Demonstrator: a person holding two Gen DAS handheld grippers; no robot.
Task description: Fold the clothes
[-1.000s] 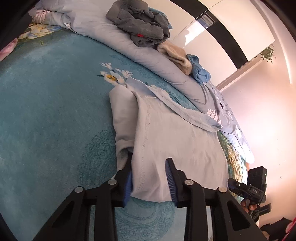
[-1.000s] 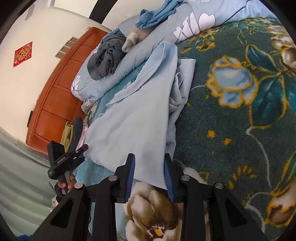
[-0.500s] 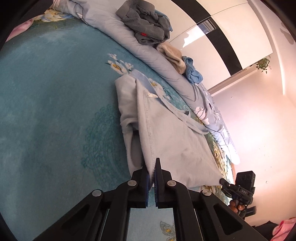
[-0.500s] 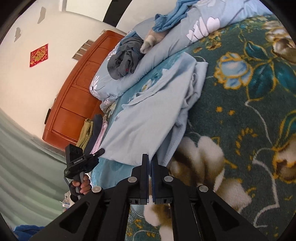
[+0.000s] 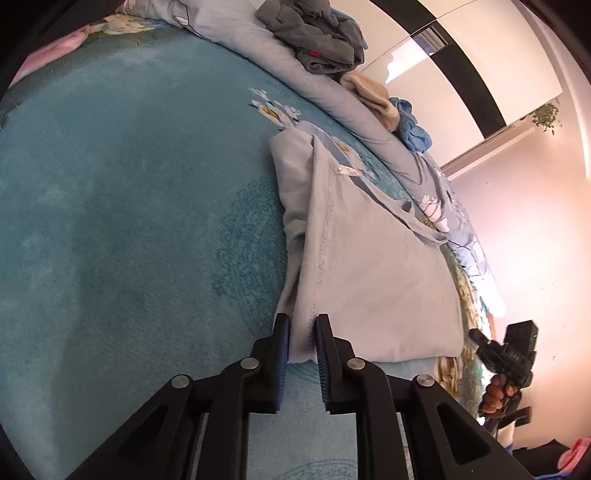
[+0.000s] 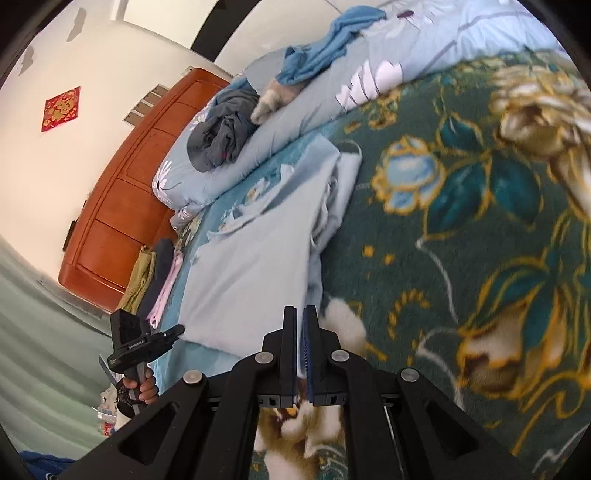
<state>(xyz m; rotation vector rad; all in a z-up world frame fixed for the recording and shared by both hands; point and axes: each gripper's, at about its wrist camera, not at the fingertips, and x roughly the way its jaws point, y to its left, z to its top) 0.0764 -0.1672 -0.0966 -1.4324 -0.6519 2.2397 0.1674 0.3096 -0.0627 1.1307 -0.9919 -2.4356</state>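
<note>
Pale blue garment [image 5: 369, 266] lies flat across the bed [image 5: 129, 221] for folding. Left tool [image 5: 301, 332] straddles its near corner, jaws opening, seemingly unpinched; right tool [image 6: 300, 325] is clenched, apparently on the opposite hem corner.

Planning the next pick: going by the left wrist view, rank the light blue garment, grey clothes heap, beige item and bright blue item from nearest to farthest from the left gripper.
1. Light blue garment, its near corner between the opening jaws of the left gripper.
2. Bright blue item and beige item, side by side on the quilt, upper right: too close to call.
3. Grey clothes heap, top edge.
</note>
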